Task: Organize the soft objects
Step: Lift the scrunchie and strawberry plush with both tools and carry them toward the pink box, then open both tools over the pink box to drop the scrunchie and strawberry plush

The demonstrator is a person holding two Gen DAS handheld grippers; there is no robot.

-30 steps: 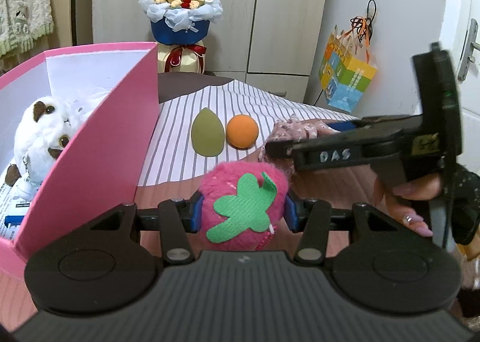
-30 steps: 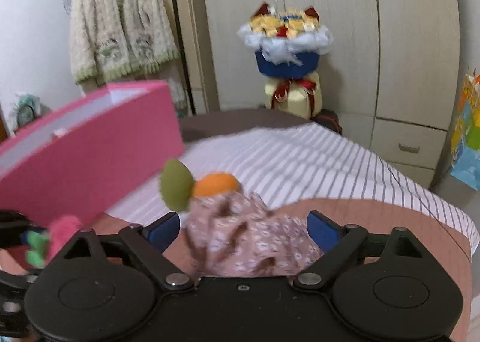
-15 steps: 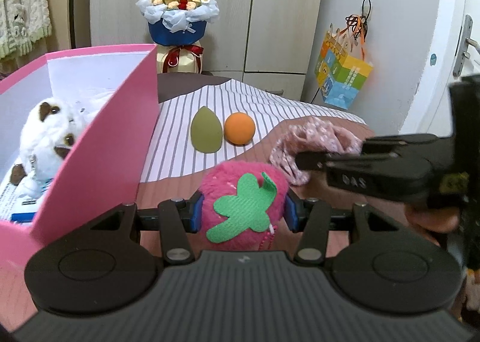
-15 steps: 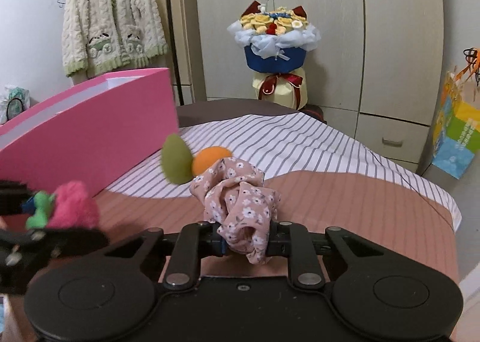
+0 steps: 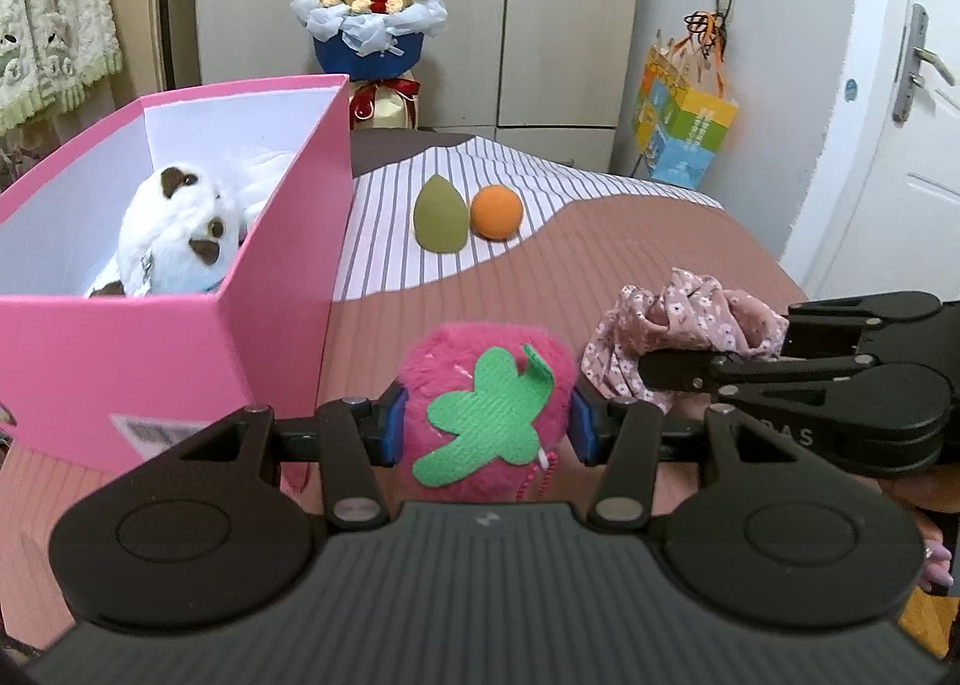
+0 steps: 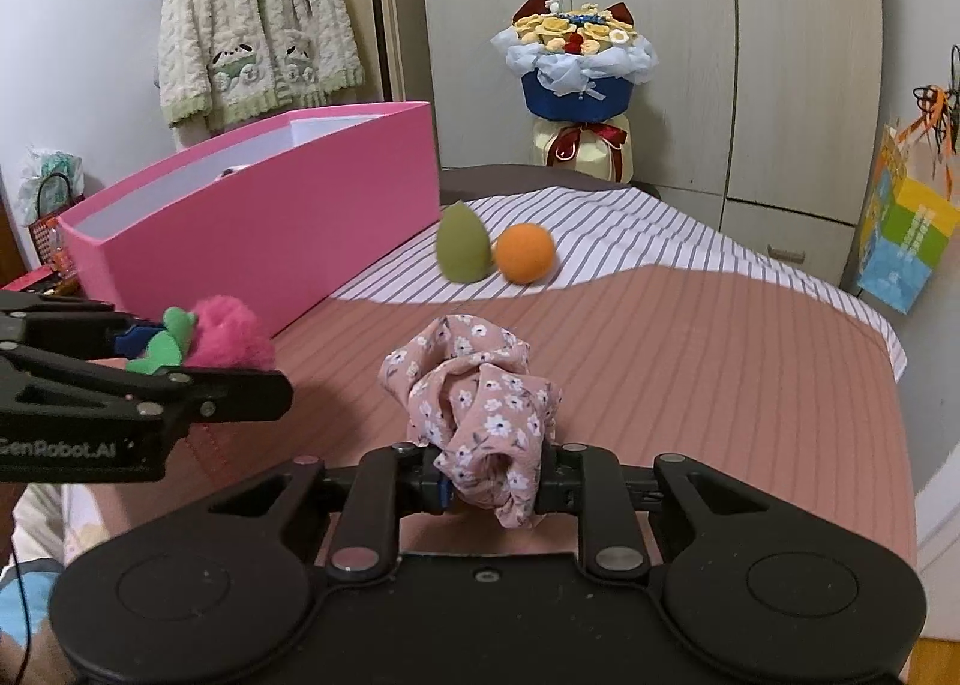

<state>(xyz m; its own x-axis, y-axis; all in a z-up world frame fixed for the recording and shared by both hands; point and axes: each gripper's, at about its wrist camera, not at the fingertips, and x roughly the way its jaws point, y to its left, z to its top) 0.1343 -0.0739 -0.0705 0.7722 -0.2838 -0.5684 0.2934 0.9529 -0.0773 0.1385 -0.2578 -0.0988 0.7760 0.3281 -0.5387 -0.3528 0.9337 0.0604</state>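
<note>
Item count, soft objects and container

One pink box; one white plush dog; one pink plush strawberry; one floral scrunchie; one green sponge; one orange ball; two grippers.

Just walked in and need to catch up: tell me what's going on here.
A person is sorting soft things on a bed with two handheld grippers. The left gripper is shut on a pink plush strawberry; the right gripper is shut on a floral scrunchie. A white plush toy already lies in the pink box.
</note>
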